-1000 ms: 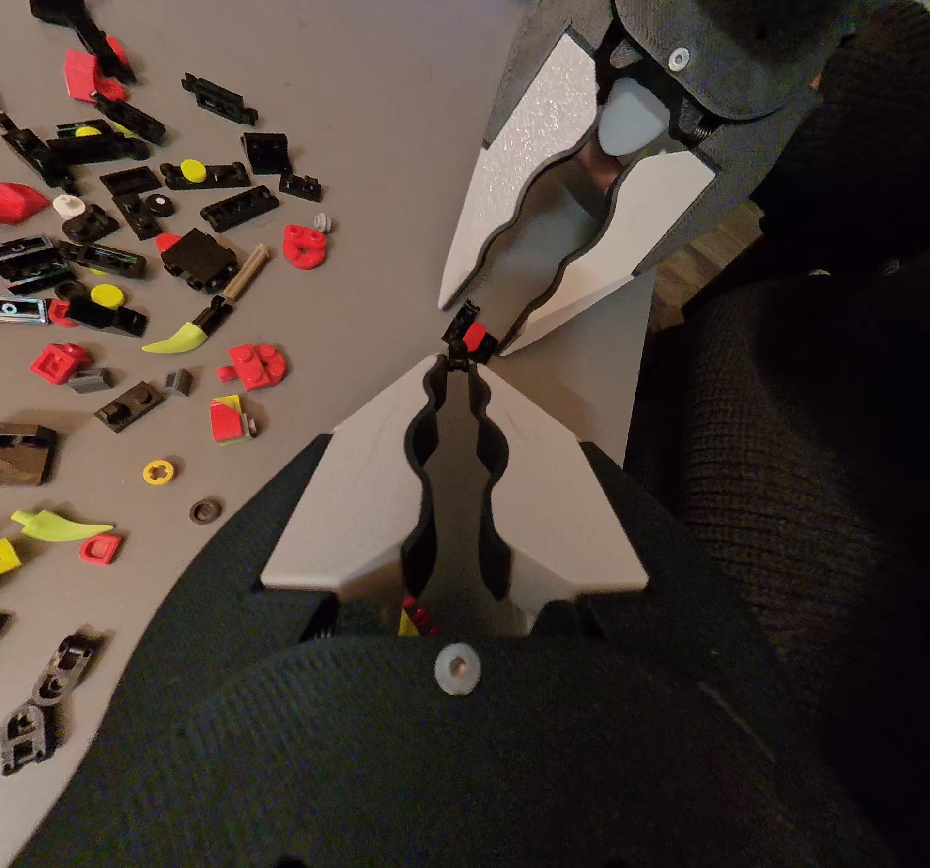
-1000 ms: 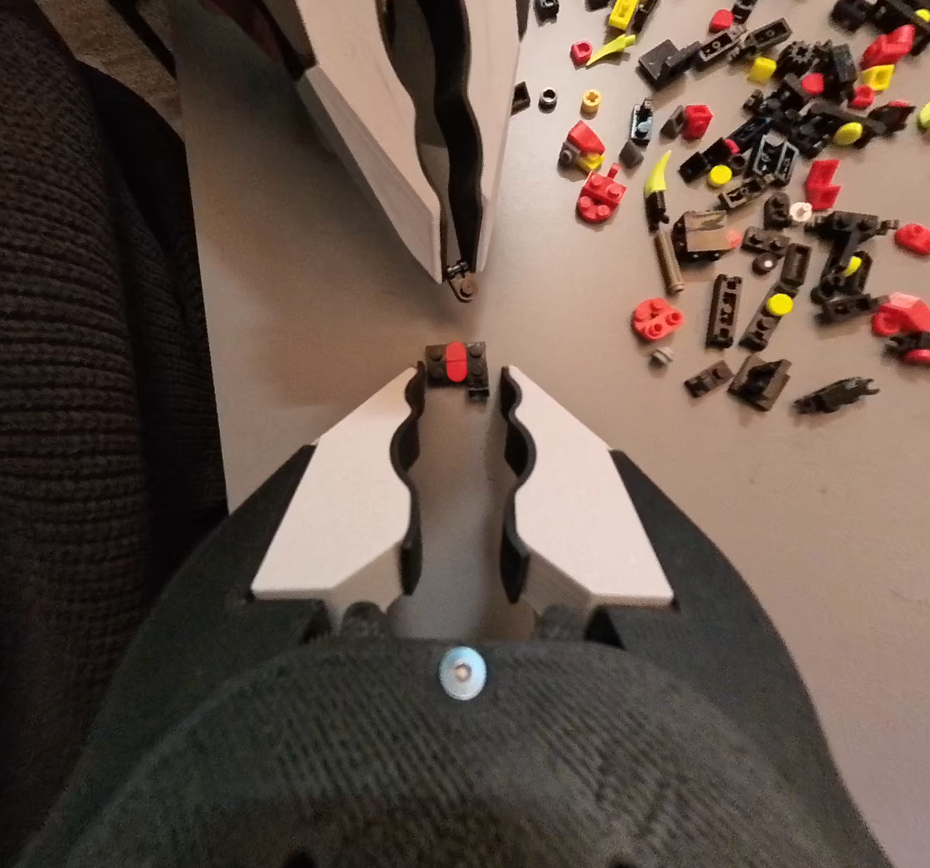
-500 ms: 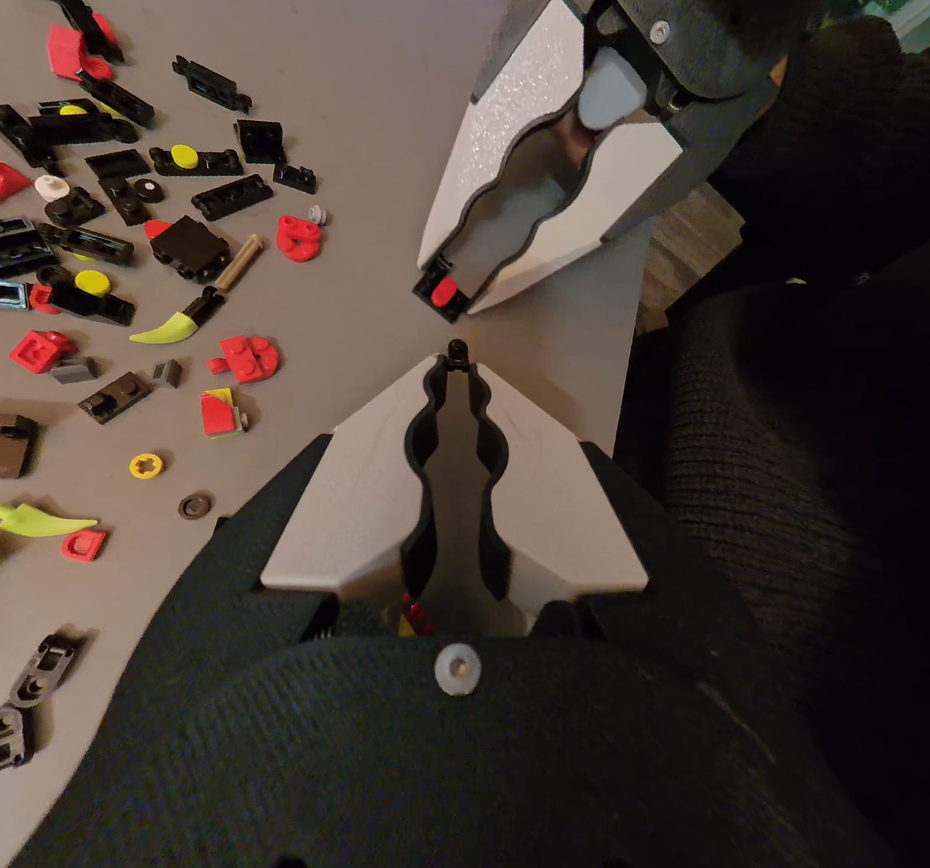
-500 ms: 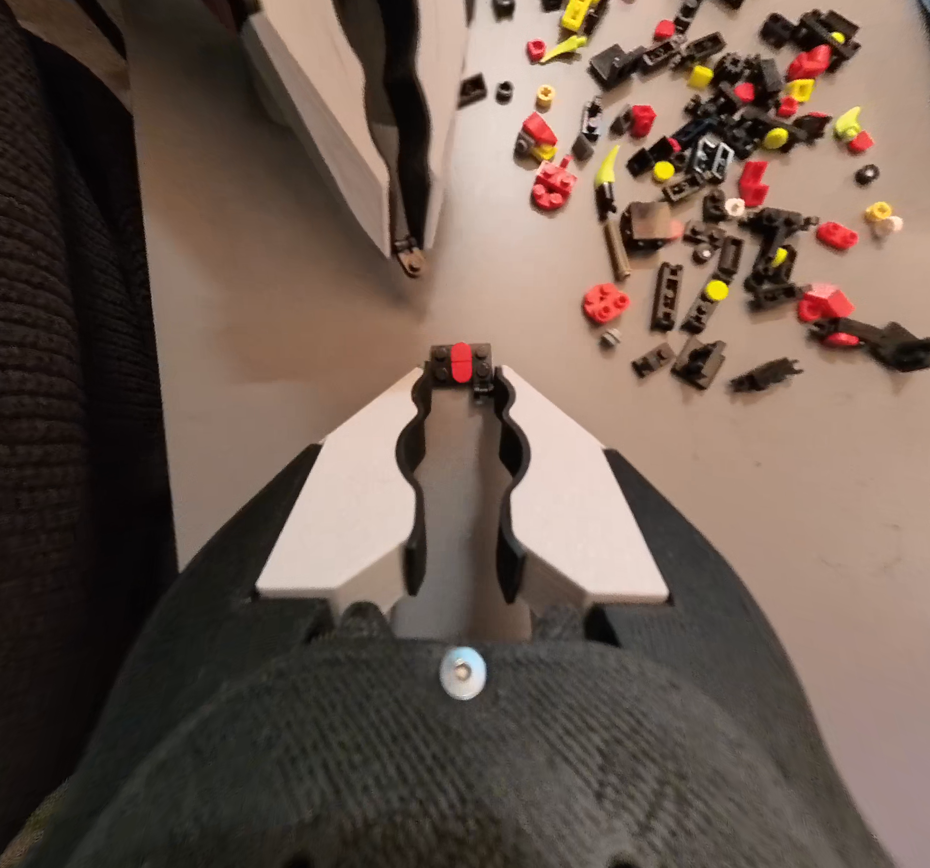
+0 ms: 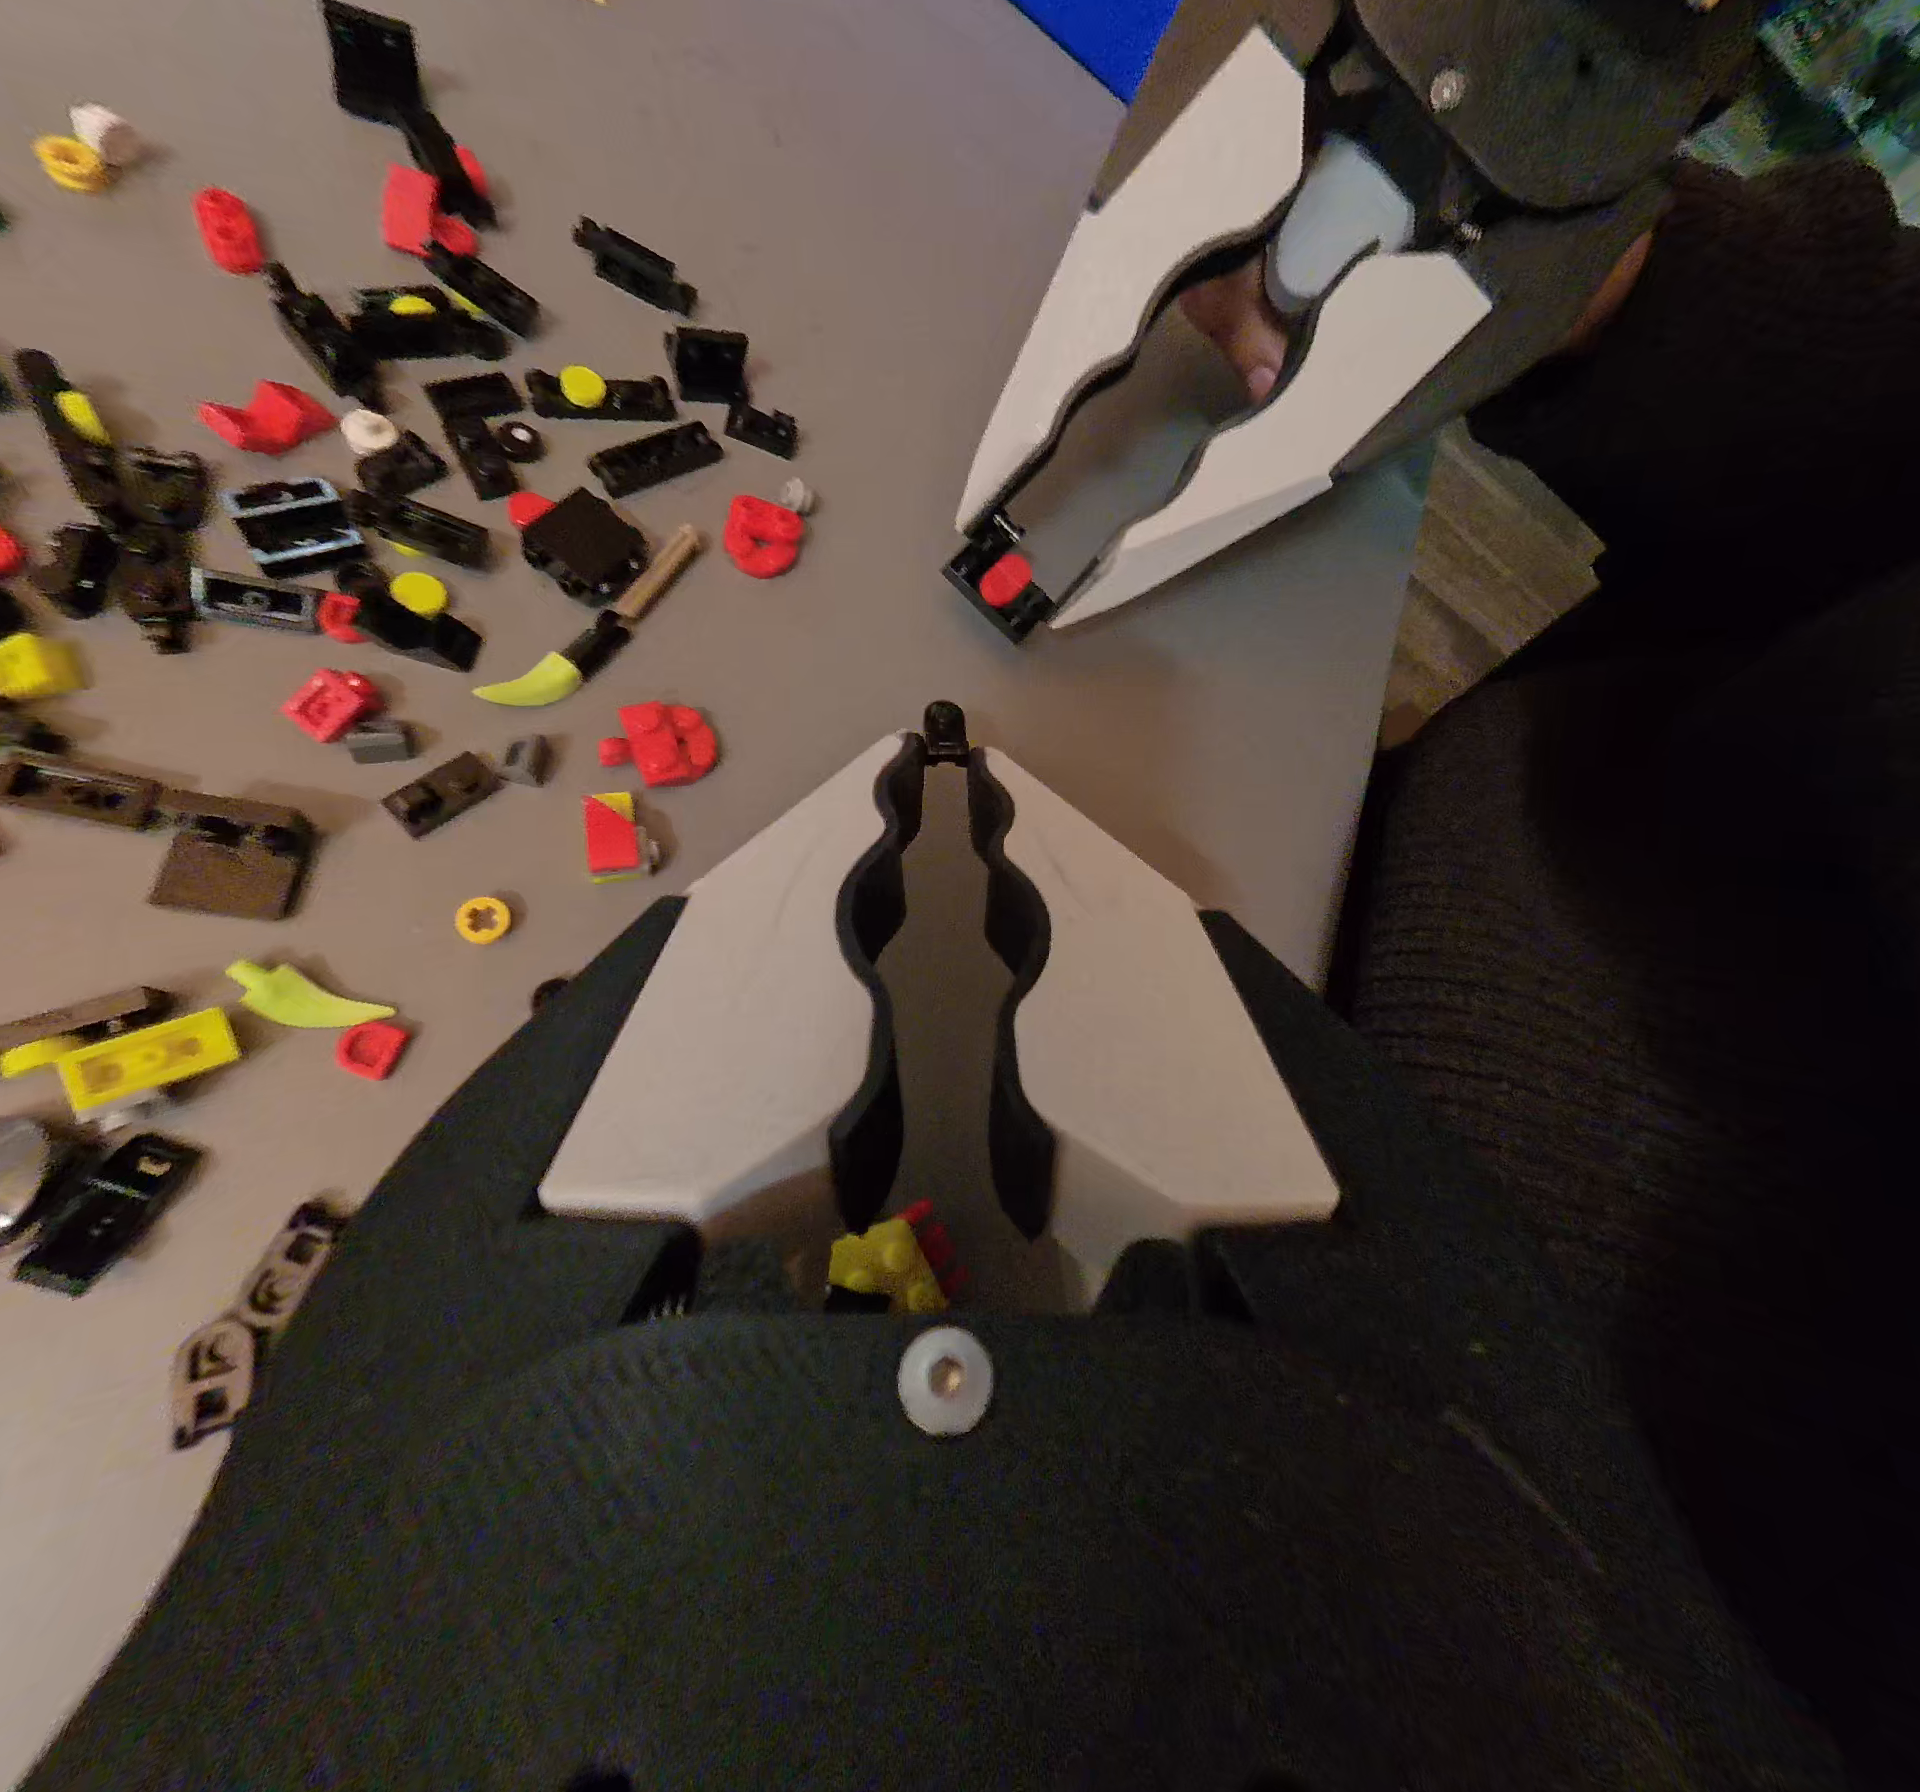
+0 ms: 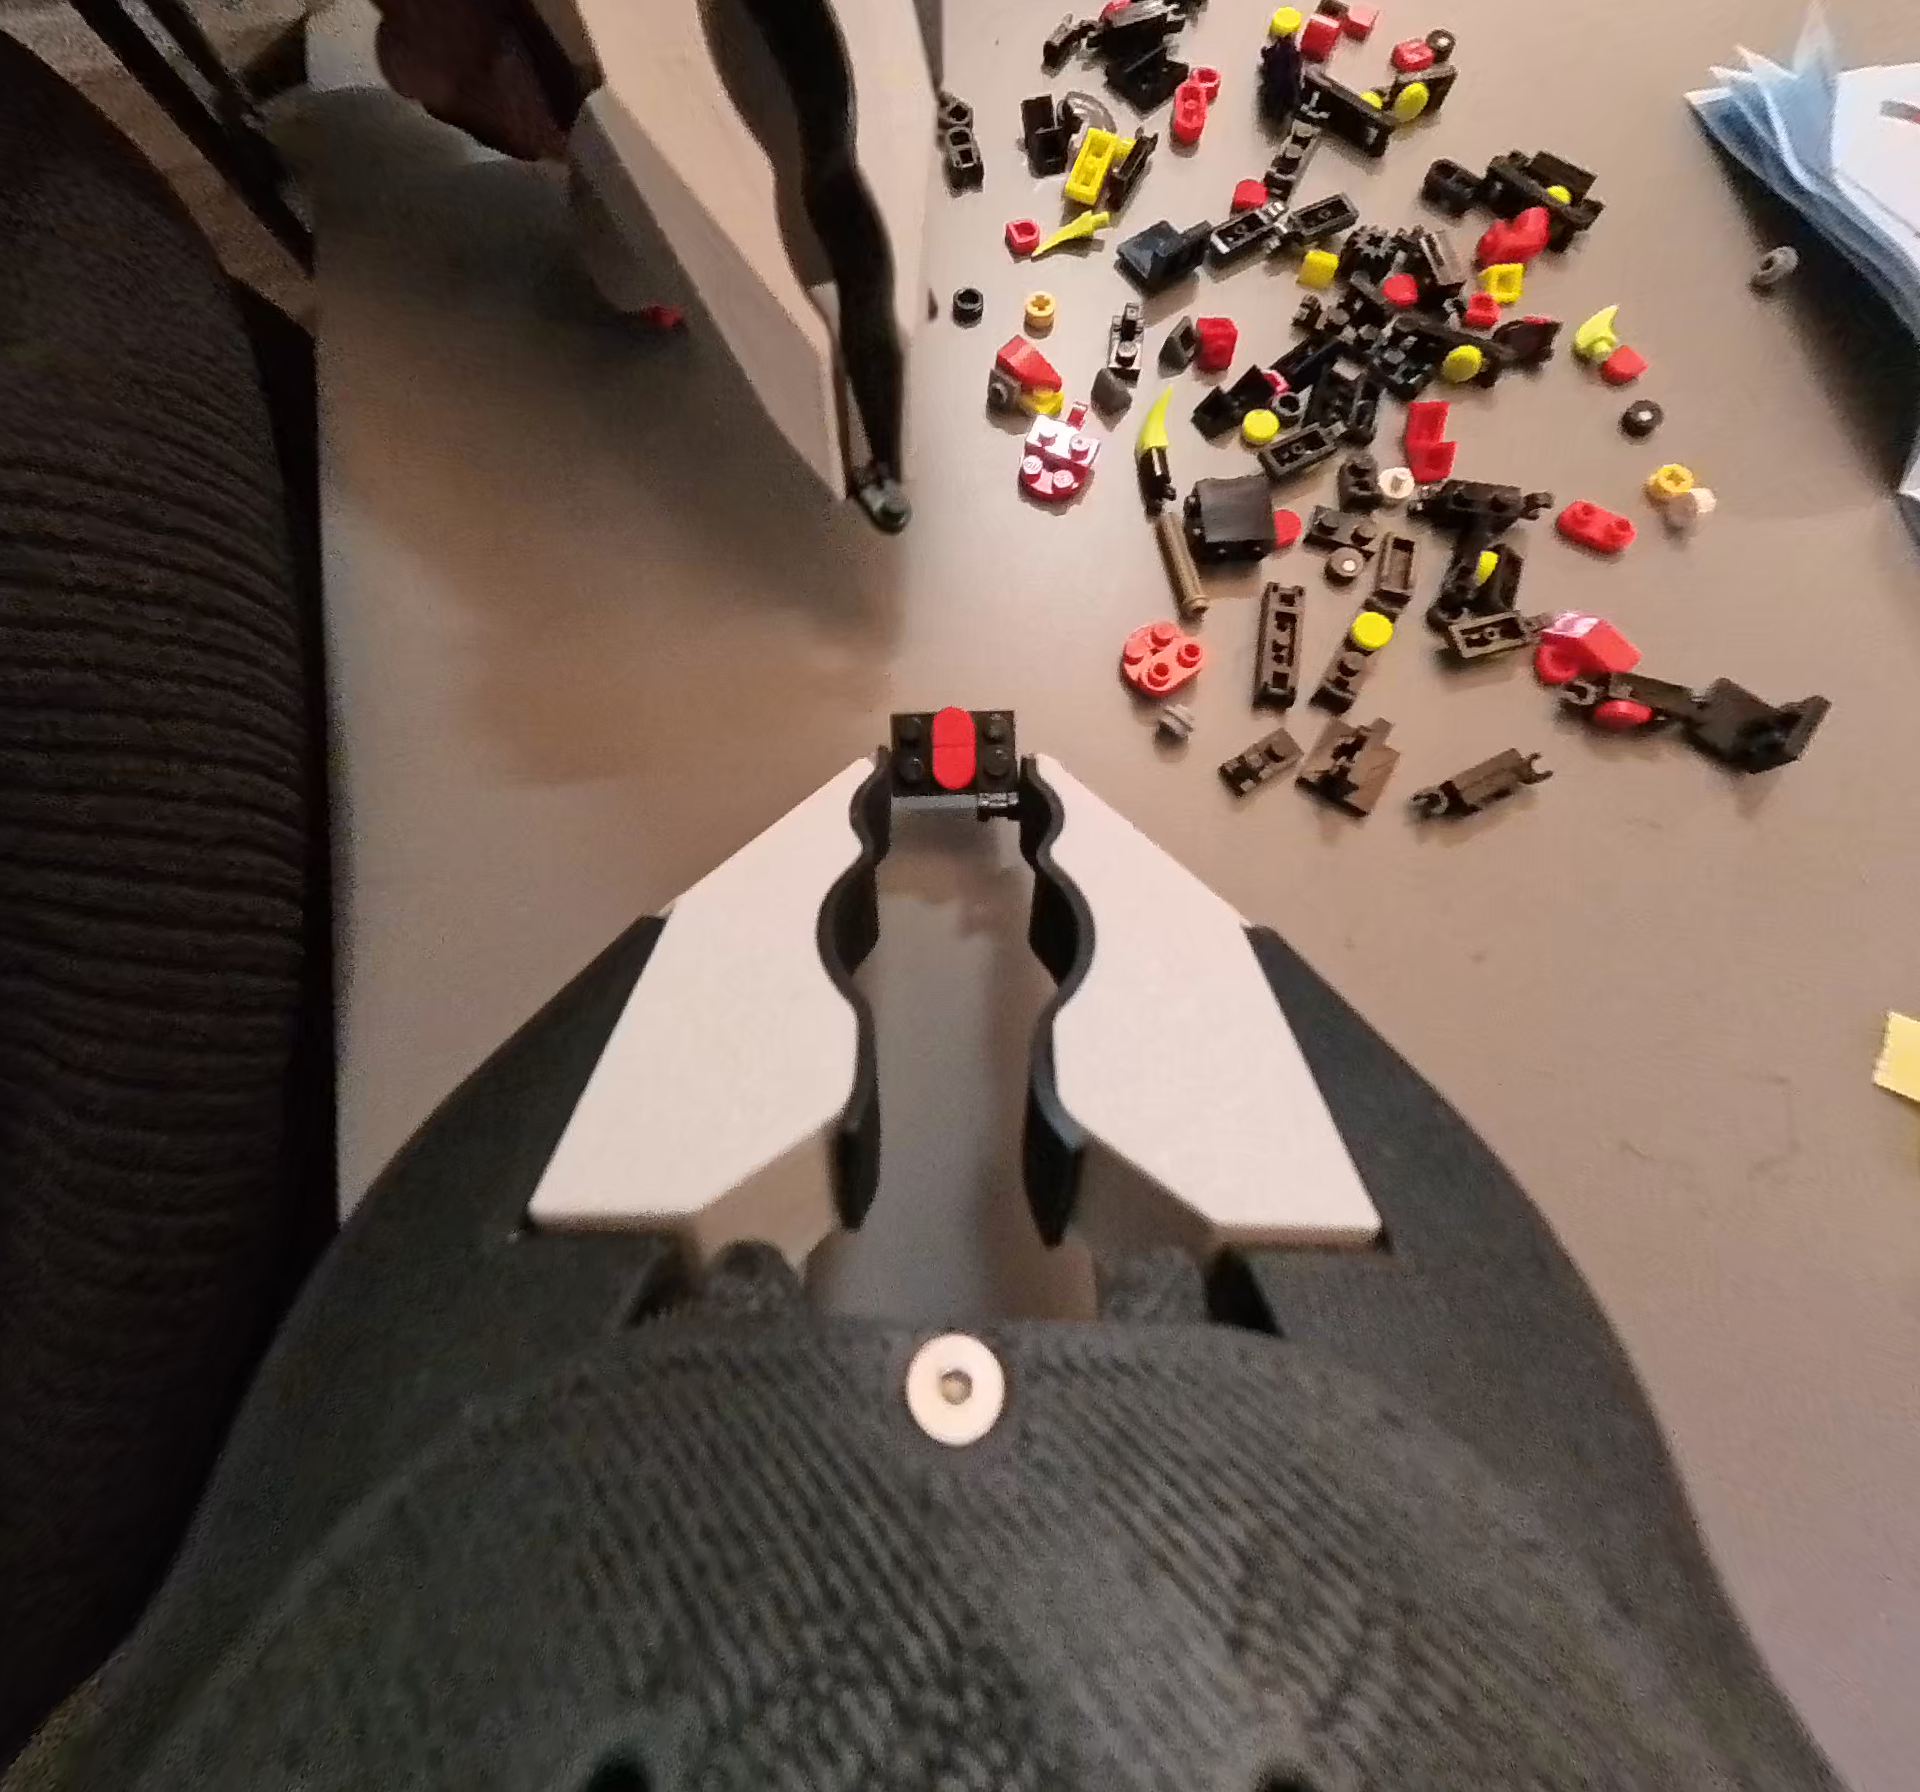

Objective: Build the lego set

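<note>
1. Over the grey table (image 6: 644,662), near its edge, the right gripper (image 6: 954,774) held a small black block with a red oval tile on top (image 6: 952,750); both fingertips pressed its sides, the jaws parted only by the block's width.
2. Seen from the left wrist view, that same block (image 5: 1000,584) sat at the tip of the right gripper's grey fingers, above bare table.
3. At the left gripper (image 5: 943,750), the jaws were nearly closed, pinching a tiny black piece with a rounded end (image 5: 943,726) that poked out beyond the fingertips.
4. The two held pieces were near each other but apart, with bare table between them.
5. Left of the left gripper lay a scatter of small black, red and yellow toy bricks (image 5: 416,516); closest were a red rounded plate (image 5: 665,743) and a red-and-yellow wedge (image 5: 611,833).
6. At the far right in the right wrist view lay blue and white papers (image 6: 1829,153).
7. A dark knitted sleeve (image 5: 1621,963) filled the right side.
</note>
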`<state>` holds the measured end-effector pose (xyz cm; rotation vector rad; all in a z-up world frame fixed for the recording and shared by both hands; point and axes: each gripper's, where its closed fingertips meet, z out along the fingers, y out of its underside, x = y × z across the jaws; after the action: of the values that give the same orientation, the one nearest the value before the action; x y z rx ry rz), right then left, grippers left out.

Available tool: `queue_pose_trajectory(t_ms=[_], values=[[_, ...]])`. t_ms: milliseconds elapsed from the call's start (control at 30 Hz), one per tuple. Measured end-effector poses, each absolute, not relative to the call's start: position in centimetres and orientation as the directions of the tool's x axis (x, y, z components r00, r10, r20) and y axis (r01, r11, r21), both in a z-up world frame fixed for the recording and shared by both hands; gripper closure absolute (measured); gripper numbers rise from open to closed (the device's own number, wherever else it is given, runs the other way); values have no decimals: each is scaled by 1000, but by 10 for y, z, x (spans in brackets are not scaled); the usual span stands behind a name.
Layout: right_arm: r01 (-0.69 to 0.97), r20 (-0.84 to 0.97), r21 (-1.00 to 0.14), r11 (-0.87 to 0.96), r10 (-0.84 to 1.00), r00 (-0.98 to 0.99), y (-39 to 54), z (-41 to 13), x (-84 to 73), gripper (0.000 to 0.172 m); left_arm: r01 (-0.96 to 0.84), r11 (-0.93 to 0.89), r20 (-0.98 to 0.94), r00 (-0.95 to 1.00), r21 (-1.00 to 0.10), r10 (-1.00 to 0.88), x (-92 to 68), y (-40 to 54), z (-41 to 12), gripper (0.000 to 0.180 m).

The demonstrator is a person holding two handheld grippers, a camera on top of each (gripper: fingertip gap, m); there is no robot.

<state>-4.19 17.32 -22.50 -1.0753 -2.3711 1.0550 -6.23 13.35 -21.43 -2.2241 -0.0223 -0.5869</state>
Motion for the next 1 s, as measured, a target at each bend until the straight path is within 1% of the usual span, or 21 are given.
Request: queue_pose_trajectory(t_ms=[33, 167, 267, 567, 800, 1000], values=[[507, -11, -743, 437, 750, -662, 172, -225, -42, 149, 212, -652, 411, 896, -728, -169, -66, 135, -212, 174], [499, -39, -759, 417, 737, -675, 167, -223, -42, 149, 229, -577, 374, 916, -784, -145, -80, 140, -198, 174], [502, -36, -754, 424, 736, -676, 170, -227, -44, 149, 249, -552, 377, 917, -796, -129, -88, 142, -195, 174], [525, -41, -734, 431, 744, -667, 175, -233, -46, 149, 286, -570, 441, 885, -770, -152, -83, 145, -198, 175], [507, -3, -711, 487, 719, -695, 165, -235, -37, 149, 228, -583, 413, 887, -780, -205, -65, 137, -194, 174], [495, 26, -692, 525, 704, -710, 160, -235, -30, 149, 226, -609, 432, 876, -760, -214, -59, 131, -198, 174]])
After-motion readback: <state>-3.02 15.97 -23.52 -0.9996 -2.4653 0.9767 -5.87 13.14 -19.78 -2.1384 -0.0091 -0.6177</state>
